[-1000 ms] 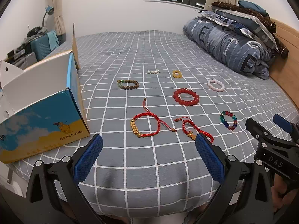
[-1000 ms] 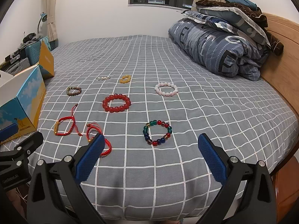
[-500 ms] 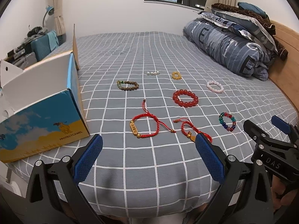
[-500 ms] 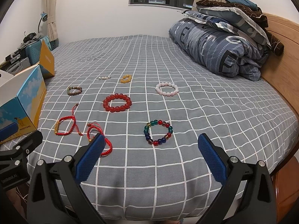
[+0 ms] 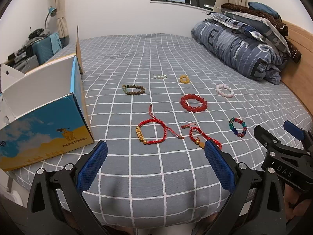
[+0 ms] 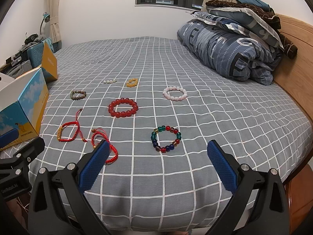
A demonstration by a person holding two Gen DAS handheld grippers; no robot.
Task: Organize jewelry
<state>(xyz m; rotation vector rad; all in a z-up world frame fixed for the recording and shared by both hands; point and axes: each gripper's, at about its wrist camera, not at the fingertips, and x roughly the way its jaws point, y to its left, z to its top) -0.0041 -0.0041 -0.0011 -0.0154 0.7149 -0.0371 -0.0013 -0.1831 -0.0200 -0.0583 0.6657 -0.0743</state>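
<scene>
Left gripper (image 5: 155, 168) and right gripper (image 6: 156, 166), each spread wide and holding nothing, above the near edge of the grey checked bed (image 6: 215, 117). Just beyond the right gripper, the multicoloured bead bracelet (image 6: 165, 138); beyond the left, two red cord bracelets (image 5: 151, 131). Farther out: red bead bracelet (image 5: 193, 103), pink bracelet (image 6: 175, 93), brown bracelet (image 5: 133, 89). Open box (image 5: 47, 117) at left.
</scene>
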